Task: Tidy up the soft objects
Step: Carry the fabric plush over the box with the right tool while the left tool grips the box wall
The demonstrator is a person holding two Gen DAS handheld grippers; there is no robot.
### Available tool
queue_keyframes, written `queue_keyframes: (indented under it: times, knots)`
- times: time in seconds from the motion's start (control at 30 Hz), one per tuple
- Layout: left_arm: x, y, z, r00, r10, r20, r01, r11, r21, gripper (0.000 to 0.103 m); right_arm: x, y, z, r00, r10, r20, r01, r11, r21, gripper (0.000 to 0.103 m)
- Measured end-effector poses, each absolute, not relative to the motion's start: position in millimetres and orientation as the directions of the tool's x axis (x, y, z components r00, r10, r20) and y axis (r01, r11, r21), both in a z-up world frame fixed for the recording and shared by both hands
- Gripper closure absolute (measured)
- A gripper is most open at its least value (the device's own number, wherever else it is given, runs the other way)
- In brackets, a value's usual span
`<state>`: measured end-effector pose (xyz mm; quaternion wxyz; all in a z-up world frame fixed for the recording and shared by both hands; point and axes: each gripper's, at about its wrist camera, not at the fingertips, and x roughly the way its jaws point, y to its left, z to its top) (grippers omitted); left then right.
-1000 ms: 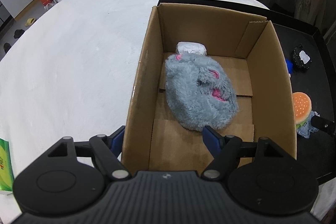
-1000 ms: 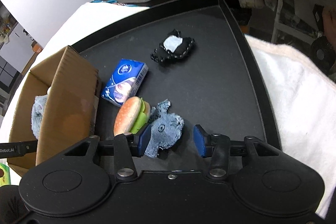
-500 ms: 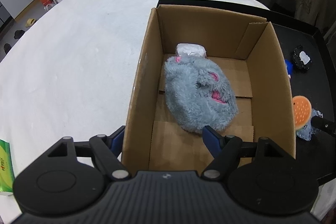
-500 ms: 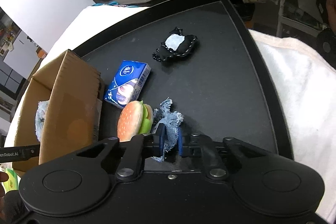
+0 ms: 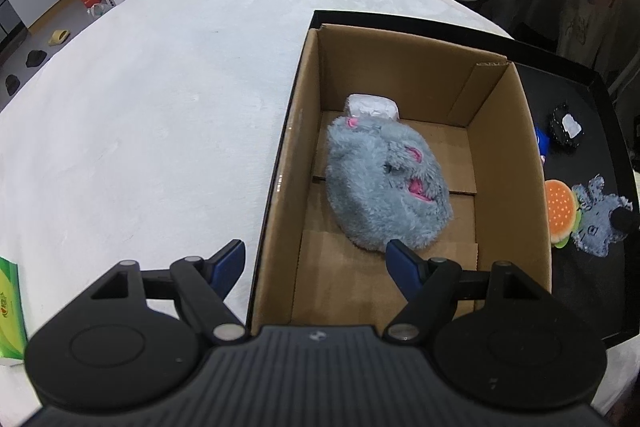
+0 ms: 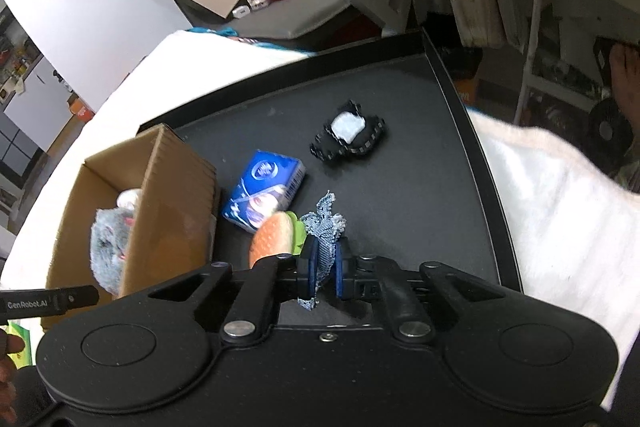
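Right gripper (image 6: 321, 259) is clamped on the denim scrap (image 6: 324, 235) beside the burger toy (image 6: 274, 237) above the black tray (image 6: 460, 187). Only the left view reveals the left gripper (image 5: 314, 263), jaws wide, empty, straddling the cardboard box (image 5: 508, 163) wall, grey plush (image 5: 384, 187) inside, on white cloth (image 5: 160, 87).

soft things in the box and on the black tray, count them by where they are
In the cardboard box: 2 (grey plush, white packet)
On the black tray: 3 (blue tissue pack, burger toy, black pouch)
Pinched in the right gripper: 1 (denim piece)
Total: 6
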<state>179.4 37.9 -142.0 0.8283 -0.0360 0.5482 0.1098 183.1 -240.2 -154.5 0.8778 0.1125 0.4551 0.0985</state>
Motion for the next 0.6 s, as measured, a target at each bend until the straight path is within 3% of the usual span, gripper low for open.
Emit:
queue_keyframes:
  times: [0.6]
  knots:
    - [170,58,-139,0.397,0.081,-0.914,-0.246,0.969,-0.021,0.027,191,-199,-107,0.611,0.281,-0.740,-0.152,0.959,0.239,0.094]
